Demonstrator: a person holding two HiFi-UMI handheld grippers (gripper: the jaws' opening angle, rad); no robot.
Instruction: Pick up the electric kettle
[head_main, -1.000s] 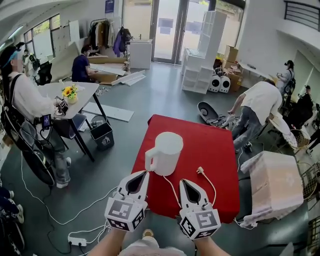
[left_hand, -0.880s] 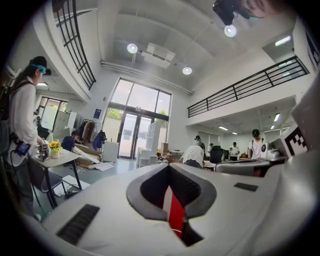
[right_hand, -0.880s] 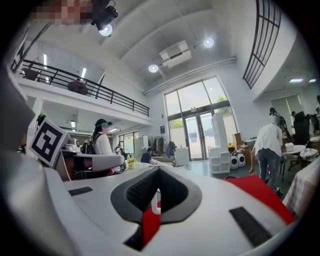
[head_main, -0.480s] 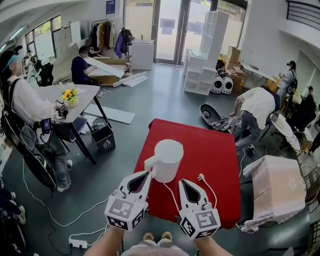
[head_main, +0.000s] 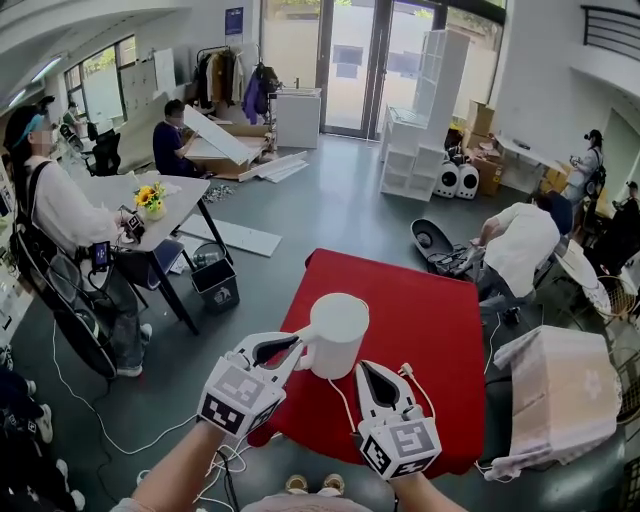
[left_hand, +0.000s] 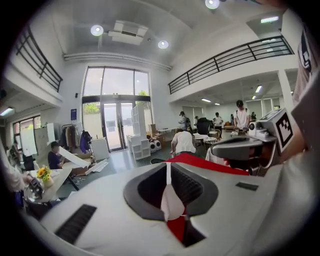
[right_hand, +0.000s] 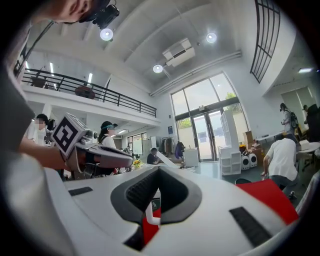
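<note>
The white electric kettle (head_main: 338, 335) stands upright on the red table (head_main: 425, 305), its handle facing me and to the left. My left gripper (head_main: 299, 346) points at the handle with its tips right against it. Its jaws are opening, though the tips still look together, with nothing clamped. In the left gripper view (left_hand: 168, 172) a white sliver of the kettle (left_hand: 171, 205) shows through the hollow. My right gripper (head_main: 368, 366) is shut and holds nothing, just right of the kettle's base. The kettle's white cord and plug (head_main: 404, 369) lie beside it; the cord (right_hand: 149, 217) also shows in the right gripper view (right_hand: 159, 174).
A cloth-covered box (head_main: 555, 385) stands right of the table. One person bends over (head_main: 525, 240) behind it. Another sits at a white table (head_main: 170, 205) with flowers on the left, a black bin (head_main: 215, 285) beside it. Cables lie on the grey floor at left.
My left gripper has rolled and swung in from the left, its tips now at the kettle's handle. Both grippers have crept forward a little. The kettle has stayed on the table.
</note>
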